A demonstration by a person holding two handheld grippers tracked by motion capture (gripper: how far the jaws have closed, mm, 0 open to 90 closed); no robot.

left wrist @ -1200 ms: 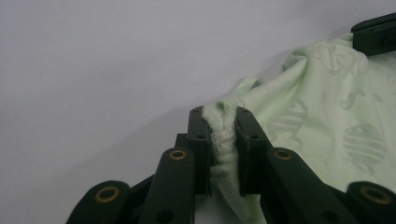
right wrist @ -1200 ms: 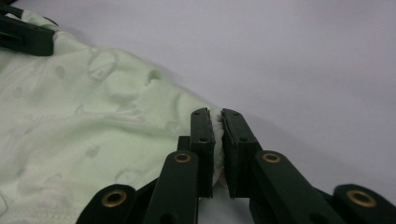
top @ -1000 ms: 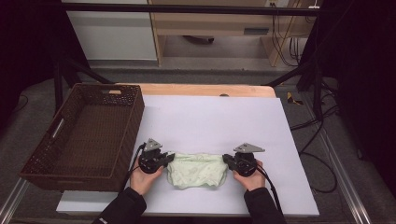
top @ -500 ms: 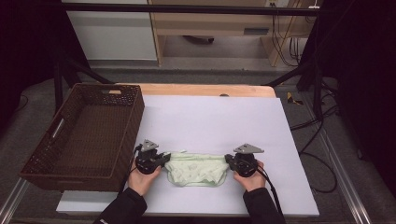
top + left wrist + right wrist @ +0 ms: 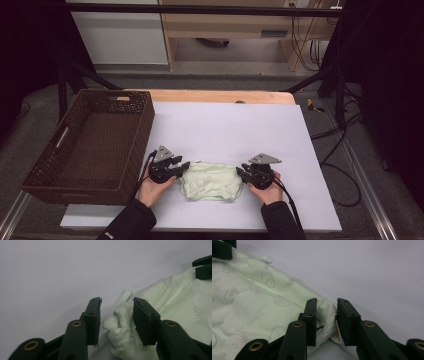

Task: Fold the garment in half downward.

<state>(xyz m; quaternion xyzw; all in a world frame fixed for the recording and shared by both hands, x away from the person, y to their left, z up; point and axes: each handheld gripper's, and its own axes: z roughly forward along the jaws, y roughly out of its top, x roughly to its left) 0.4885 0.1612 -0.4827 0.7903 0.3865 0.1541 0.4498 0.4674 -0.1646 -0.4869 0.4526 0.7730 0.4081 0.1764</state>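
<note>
Cloth (image 5: 210,181), pale green and folded into a rumpled pad, is lying on the white table cover (image 5: 230,130) near the front edge, its long axis running left to right between the two grippers. Left gripper (image 5: 181,167) is sitting at the cloth's left end; in the left gripper view (image 5: 117,315) its jaws have just been opening and are standing apart, with a bunched corner of cloth (image 5: 125,327) lying loose between them. Right gripper (image 5: 241,173) is sitting at the right end; in the right gripper view (image 5: 326,317) its jaws have likewise been opening, and the cloth's edge (image 5: 262,310) with a small white tag (image 5: 337,336) is lying in the gap, unpinched.

Brown wicker basket (image 5: 130,150) is standing at the left, just beside the left gripper, well clear of the cloth. Nothing is standing between cloth and basket except that gripper.

Print on the tag is too small to read.
</note>
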